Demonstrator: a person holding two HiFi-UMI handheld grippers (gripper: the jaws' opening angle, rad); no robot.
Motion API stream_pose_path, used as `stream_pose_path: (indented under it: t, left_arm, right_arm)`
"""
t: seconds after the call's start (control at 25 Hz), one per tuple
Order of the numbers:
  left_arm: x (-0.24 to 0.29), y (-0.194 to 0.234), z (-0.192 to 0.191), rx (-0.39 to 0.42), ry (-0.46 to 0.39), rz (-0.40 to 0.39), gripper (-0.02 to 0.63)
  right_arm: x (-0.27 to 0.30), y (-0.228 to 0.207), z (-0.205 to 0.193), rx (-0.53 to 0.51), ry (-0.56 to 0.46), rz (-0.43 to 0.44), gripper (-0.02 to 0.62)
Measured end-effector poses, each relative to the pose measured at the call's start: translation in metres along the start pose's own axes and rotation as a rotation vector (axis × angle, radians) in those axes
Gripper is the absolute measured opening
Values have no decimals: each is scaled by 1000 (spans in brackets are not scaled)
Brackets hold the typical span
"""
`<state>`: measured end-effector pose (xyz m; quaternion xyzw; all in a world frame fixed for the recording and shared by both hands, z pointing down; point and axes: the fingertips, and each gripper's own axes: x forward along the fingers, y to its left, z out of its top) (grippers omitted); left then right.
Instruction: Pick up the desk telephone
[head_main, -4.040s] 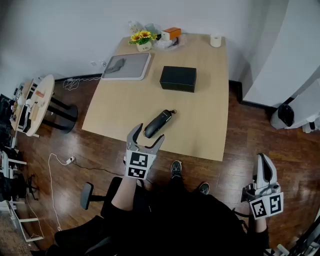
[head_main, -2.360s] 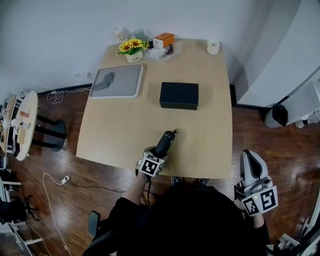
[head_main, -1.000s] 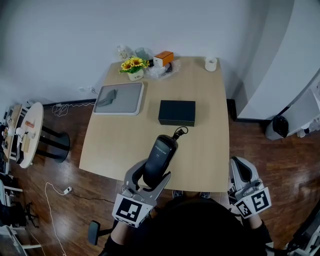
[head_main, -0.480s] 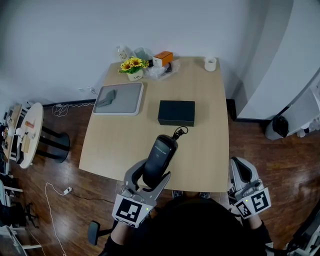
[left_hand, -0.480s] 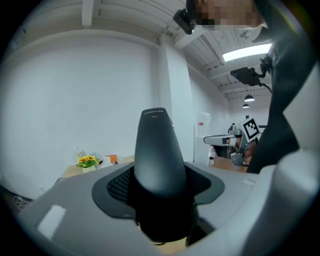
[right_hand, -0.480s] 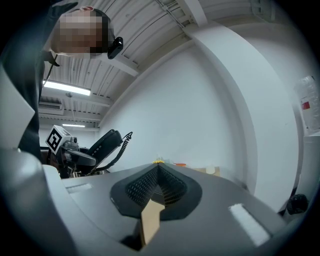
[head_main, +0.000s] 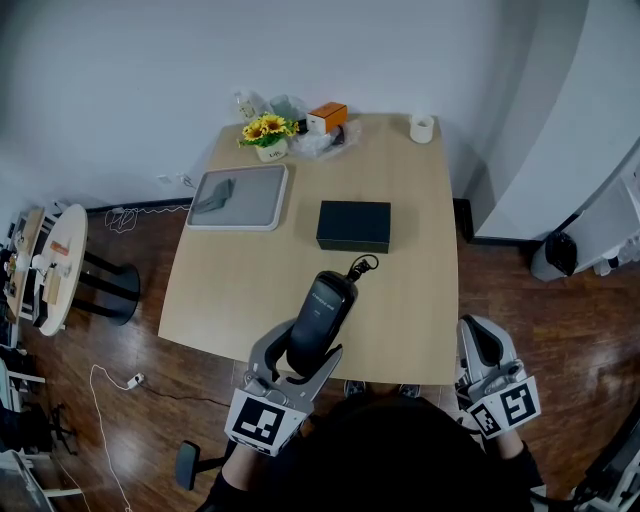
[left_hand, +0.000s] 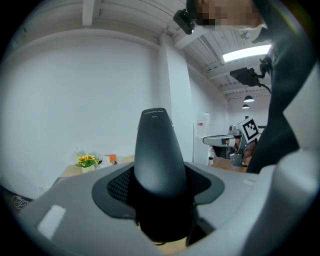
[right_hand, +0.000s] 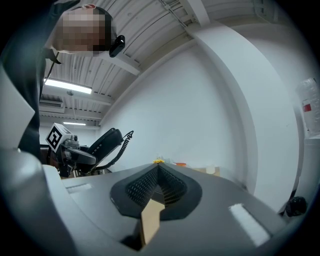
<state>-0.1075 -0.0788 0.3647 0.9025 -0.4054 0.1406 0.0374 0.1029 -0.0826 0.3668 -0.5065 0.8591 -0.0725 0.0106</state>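
The left gripper (head_main: 298, 352) was clamped on the near end of the black telephone handset (head_main: 321, 312). The handset was held clear of the table (head_main: 420, 240), above its near edge, with the coiled cord (head_main: 361, 266) at its far tip. The right gripper (head_main: 480, 330), jaws pressed together on nothing, hung just right of the table's near corner. A black box (head_main: 354, 226) lay mid-table.

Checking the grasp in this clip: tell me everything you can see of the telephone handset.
The telephone handset is black, long and rounded at both ends, and looks like smooth plastic. The left gripper is shut on its near end and holds it clear of the table, tilted with the far end higher. A black coiled cord leaves that far end.
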Motion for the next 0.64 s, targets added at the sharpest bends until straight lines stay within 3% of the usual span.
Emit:
stream_pose_path:
  t: [0.64]
  left_arm:
    - [2,-1,-6,1,16,-17,267]
  right_arm:
    - [0,1,-1,-4,2,-4,0]
